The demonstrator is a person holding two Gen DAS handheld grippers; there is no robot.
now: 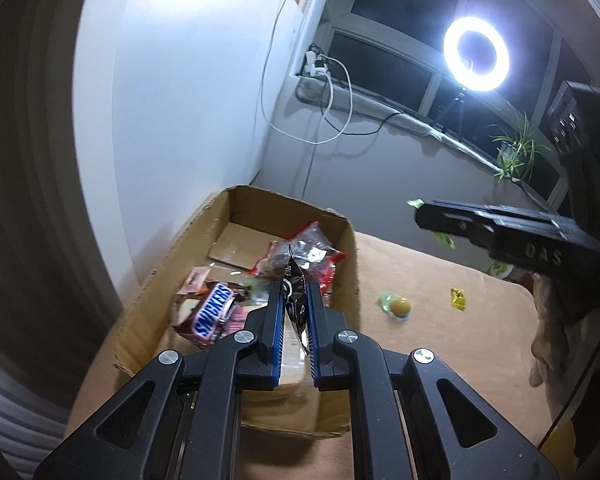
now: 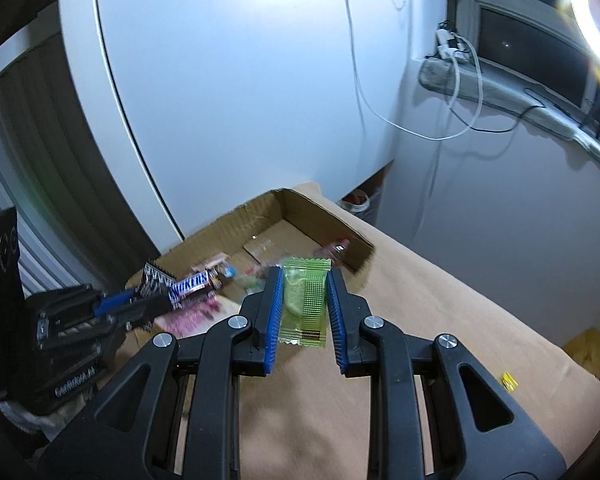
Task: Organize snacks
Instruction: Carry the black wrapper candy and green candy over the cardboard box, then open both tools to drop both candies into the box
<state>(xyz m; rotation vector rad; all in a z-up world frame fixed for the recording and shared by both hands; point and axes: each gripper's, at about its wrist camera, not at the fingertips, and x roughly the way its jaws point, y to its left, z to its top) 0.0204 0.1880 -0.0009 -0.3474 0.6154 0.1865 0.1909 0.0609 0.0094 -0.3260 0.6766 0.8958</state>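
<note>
At the far left a white wall panel [image 1: 172, 100] rises just behind the open brown corrugated cardboard box [image 1: 148, 292], which sits at the left end of the tan cloth-covered worktop [image 1: 440, 320]. The box's near and right walls stand upright, and its left rim is ragged. To its right the worktop lies mostly bare, out to its rounded right edge.

Inside the box lie a brown Snickers bar wrapper [image 1: 214, 312], a small pink packet [image 1: 194, 280] beside it and a crumpled red-and-clear plastic bag [image 1: 304, 254] toward the far right corner.

The left gripper [image 1: 294, 312] hangs over the box's near half, its blue-padded fingers [image 1: 277, 320] drawn together and clamped on a glossy black foil snack packet [image 1: 296, 300] that stands on edge between them.

On the bare cloth right of the box rest a round tan sweet in clear green wrap [image 1: 398, 306] and, further right and apart from it, a small yellow wrapped candy [image 1: 458, 298].

The right gripper [image 2: 304, 304] is above the worktop just outside the box's right wall, its ribbed blue fingers [image 2: 274, 312] set narrowly apart and pressing the sides of a flat translucent green wrapped biscuit with crimped ends [image 2: 304, 304]. In the left wrist view it shows as a black bar at the right with green wrapper poking out.
</note>
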